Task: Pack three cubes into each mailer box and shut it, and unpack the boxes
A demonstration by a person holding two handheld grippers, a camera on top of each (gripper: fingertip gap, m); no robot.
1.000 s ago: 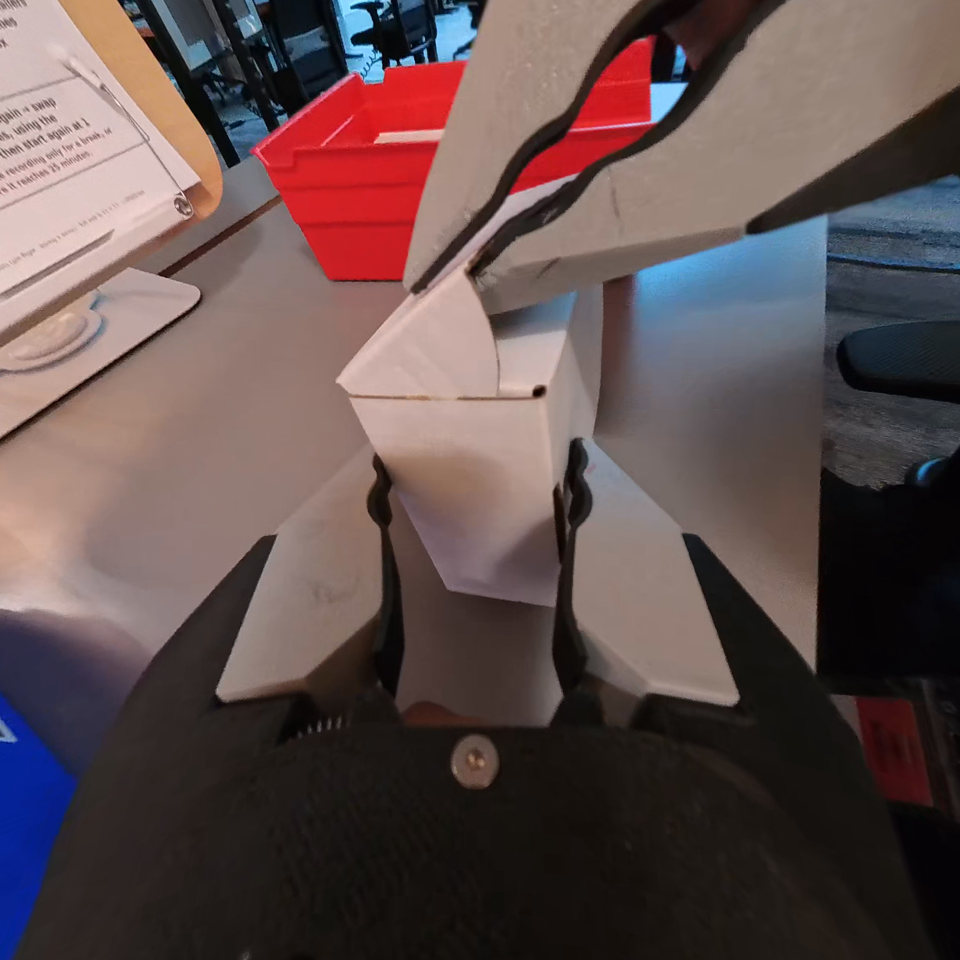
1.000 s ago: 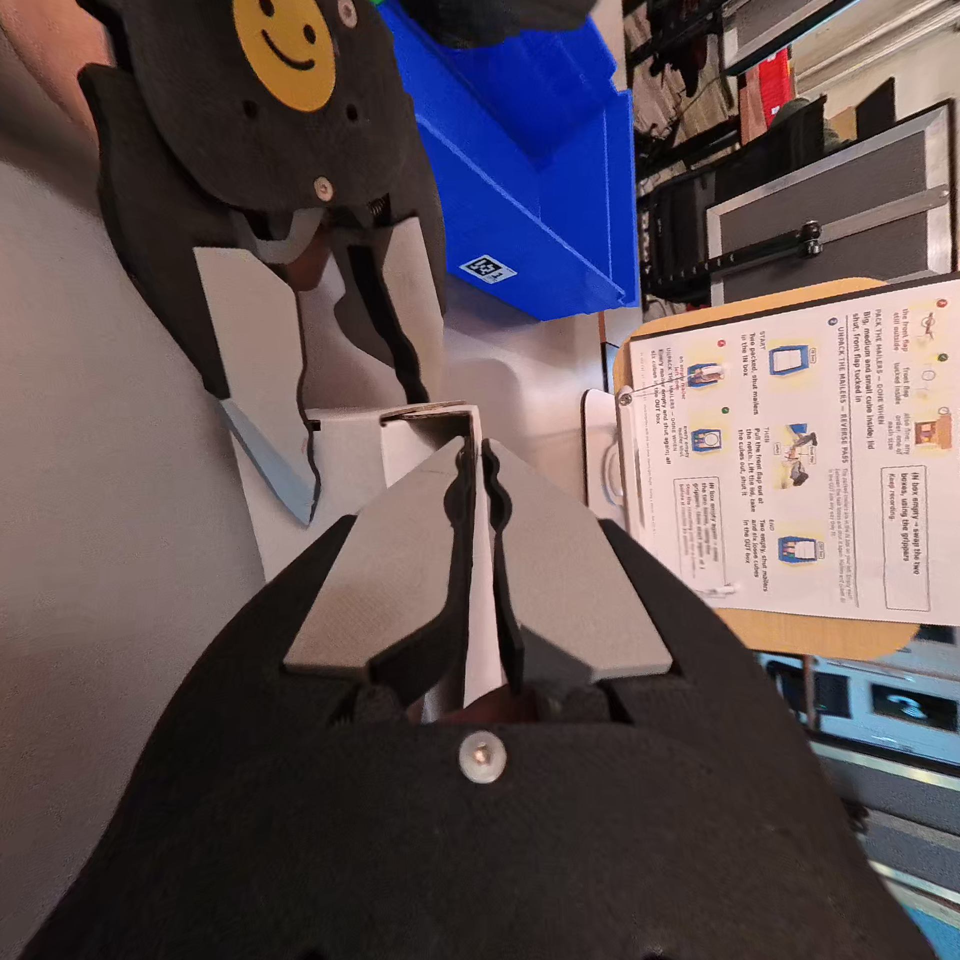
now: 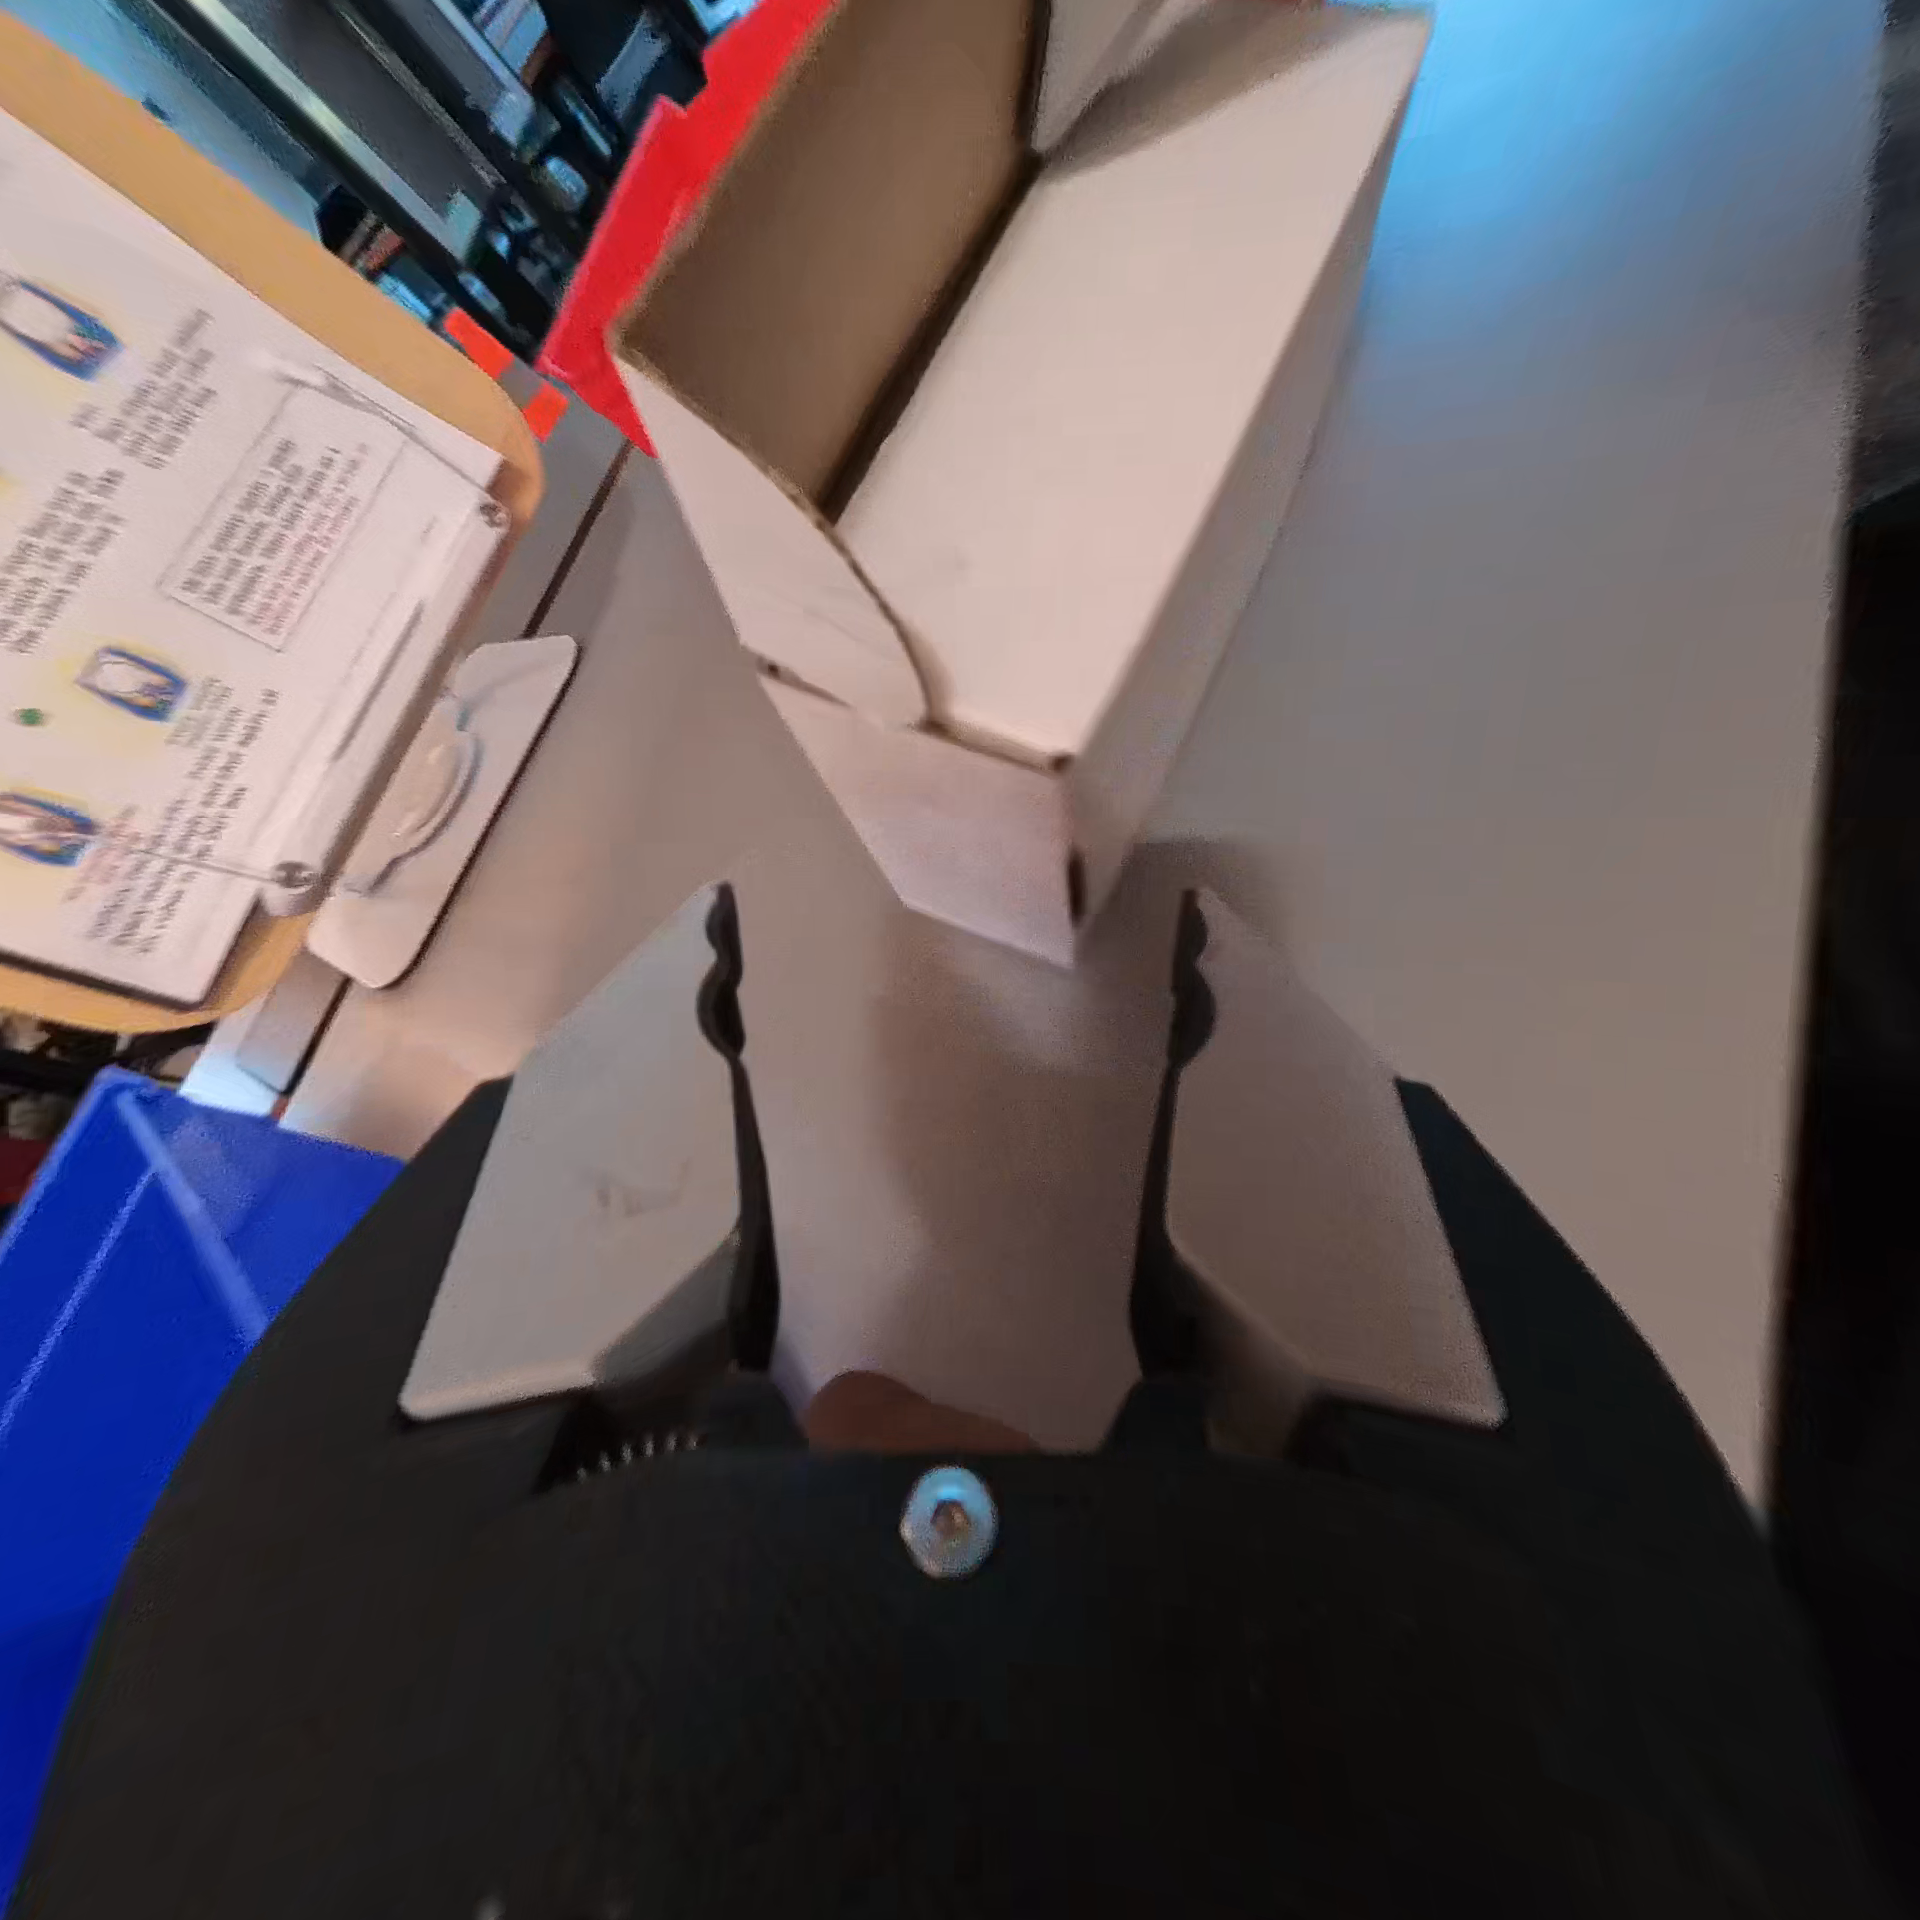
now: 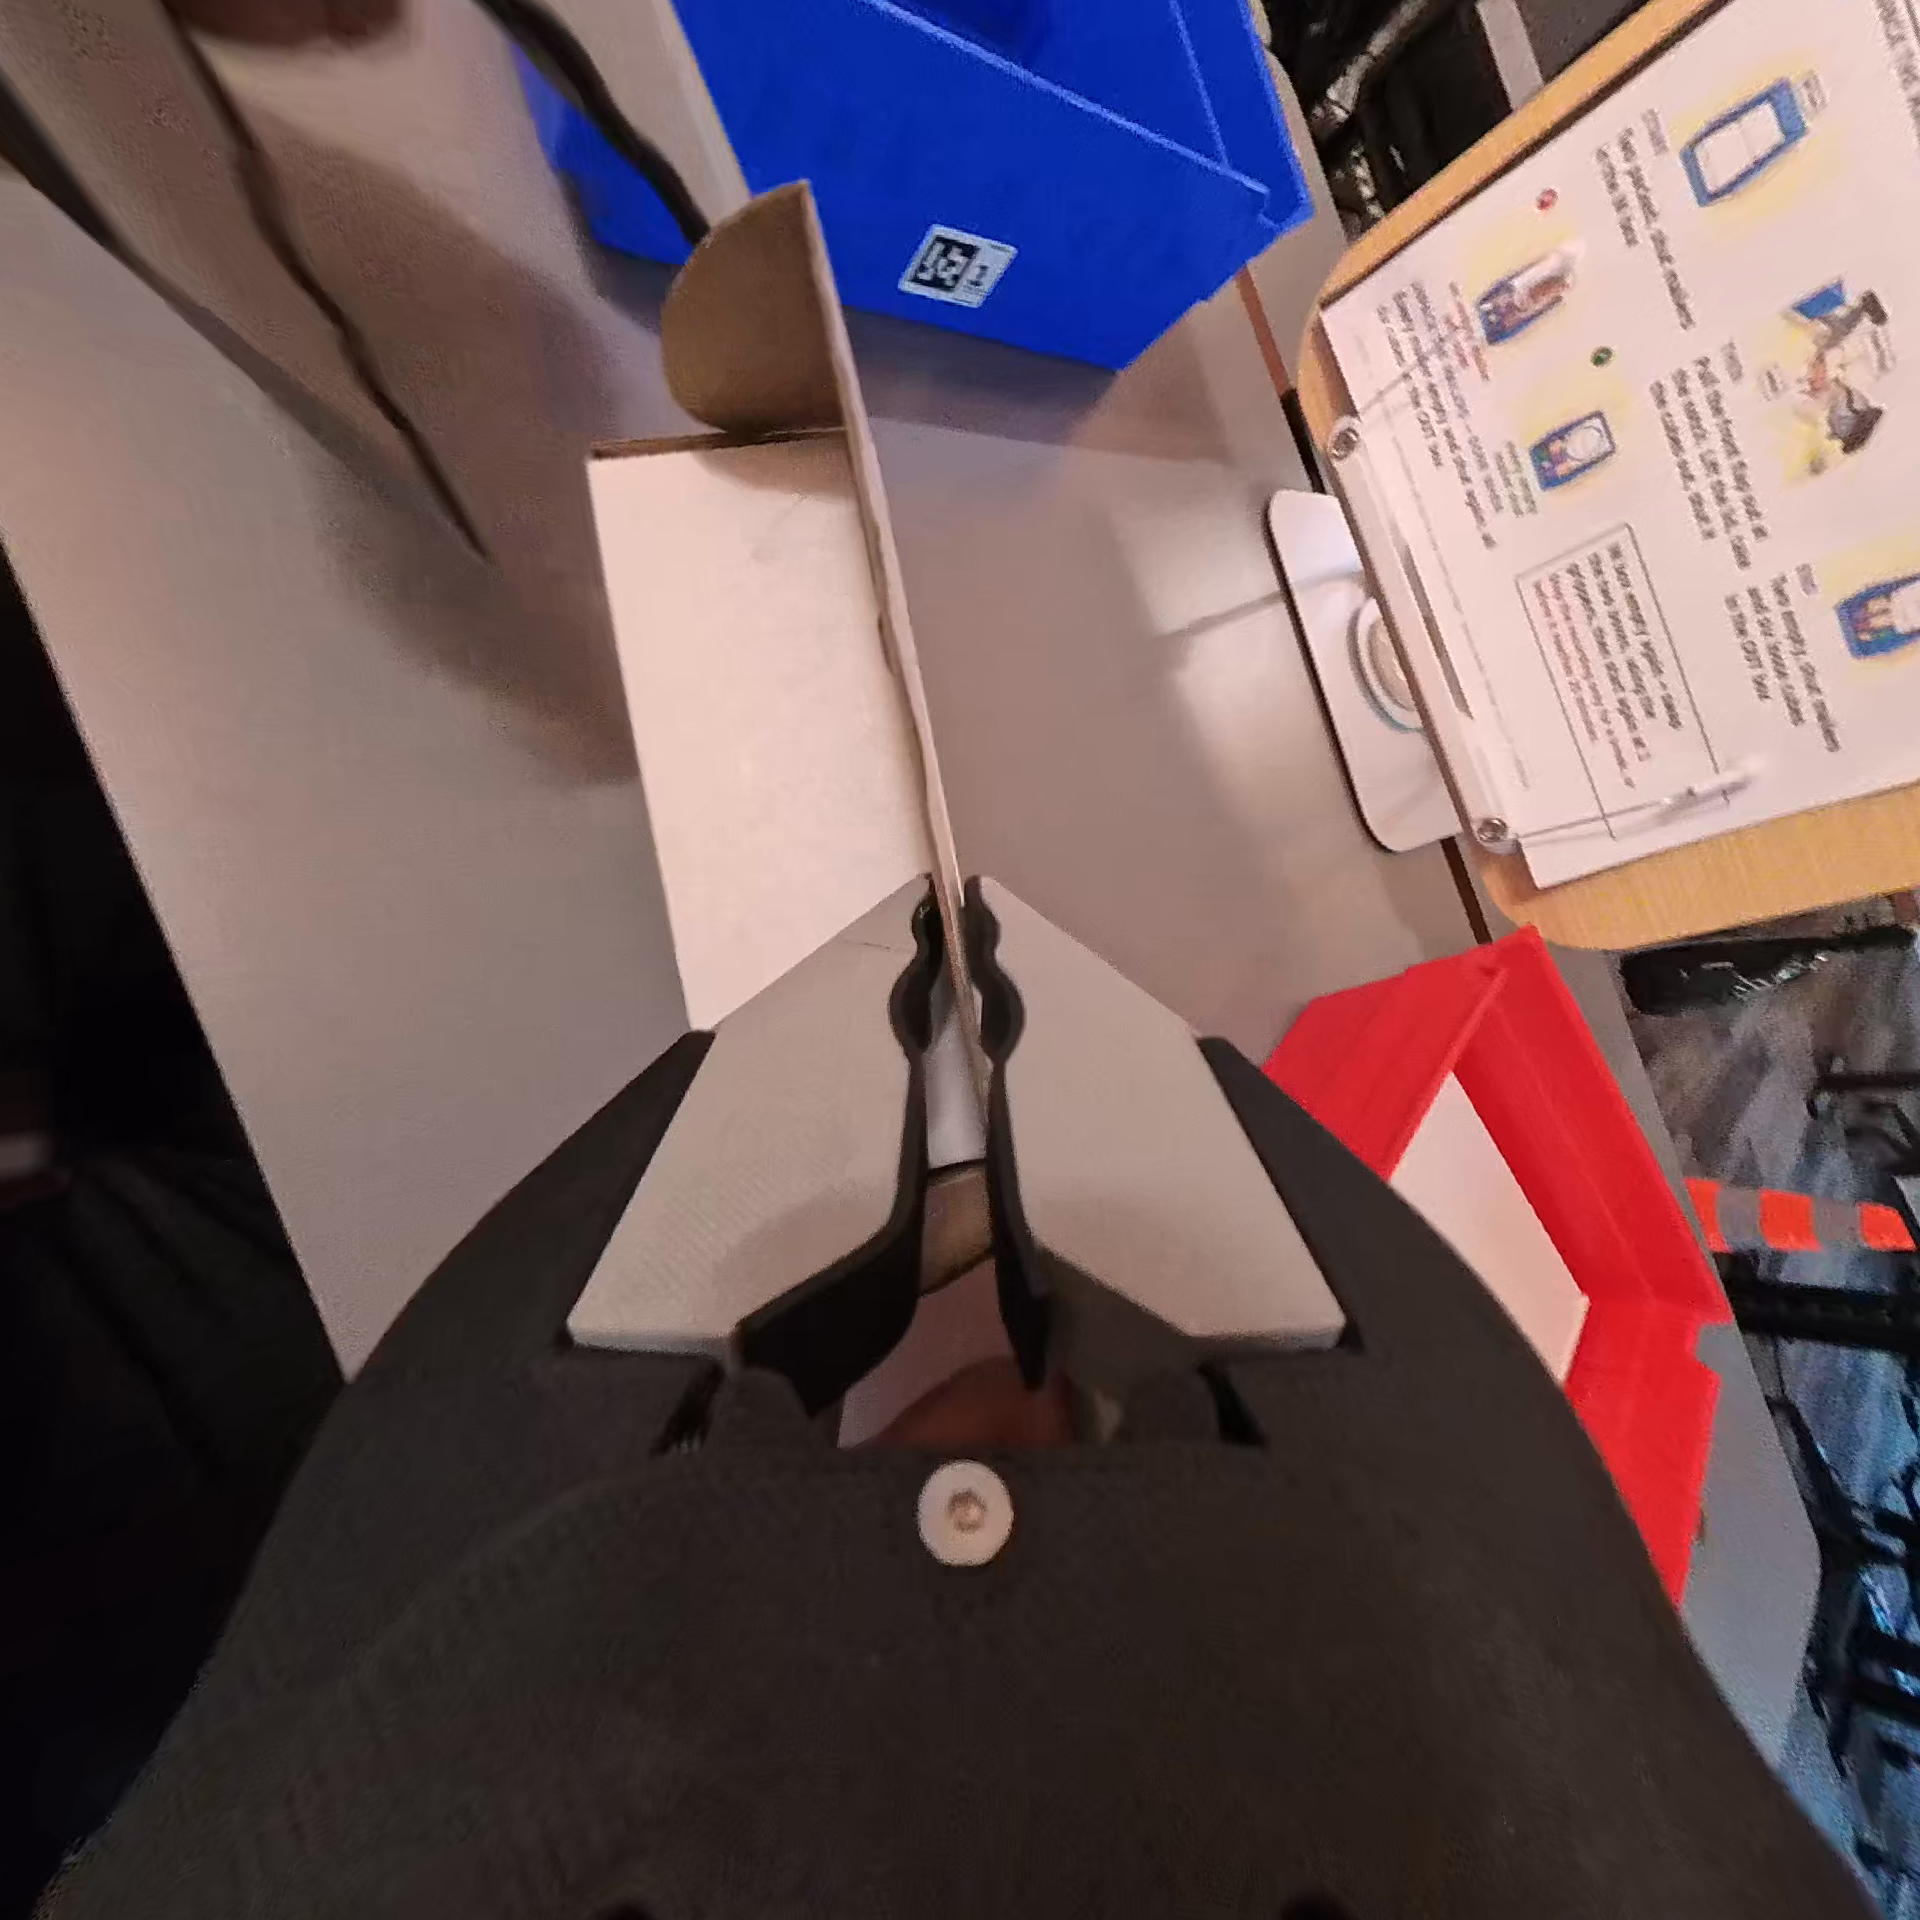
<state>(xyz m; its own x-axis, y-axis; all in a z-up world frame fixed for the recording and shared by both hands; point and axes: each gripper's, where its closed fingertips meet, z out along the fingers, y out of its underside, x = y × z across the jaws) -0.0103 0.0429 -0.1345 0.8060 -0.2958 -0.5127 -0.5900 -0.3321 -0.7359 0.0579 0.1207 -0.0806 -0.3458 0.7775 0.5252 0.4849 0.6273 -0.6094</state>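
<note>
Lifting open: the white mailer box (image 4: 758, 717) sits on the grey table (image 3: 1507, 727), and its lid (image 4: 894, 644) is pinched edge-on between the right gripper (image 4: 954, 914) fingers, clenched on the cardboard. A second ago the left gripper (image 3: 956, 935) was clamped round the box body while the right one pulled at the front flap; now the left claw is released, jaws spread with nothing between them, hovering just short of the box corner, and the lid stands swung up with its brown inner face and rounded side tab (image 4: 743, 322) exposed. Judgement: the front flap is out of its slot and this box is open, so this reads as the unpack pass, next step probably taking cubes out. No cubes visible; the inside is not shown clearly enough to tell if any are there.

Orientation: in the right wrist view the box's long axis runs away from the gripper toward the blue bin (image 4: 997, 177), opening facing up, lid plane about vertical along that axis. Left wrist view blurred, box corner points toward the camera.

Around: red bin (image 4: 1538, 1205) beside the right gripper, instruction sheet on a wooden stand (image 4: 1662, 520) past the table edge.
</note>
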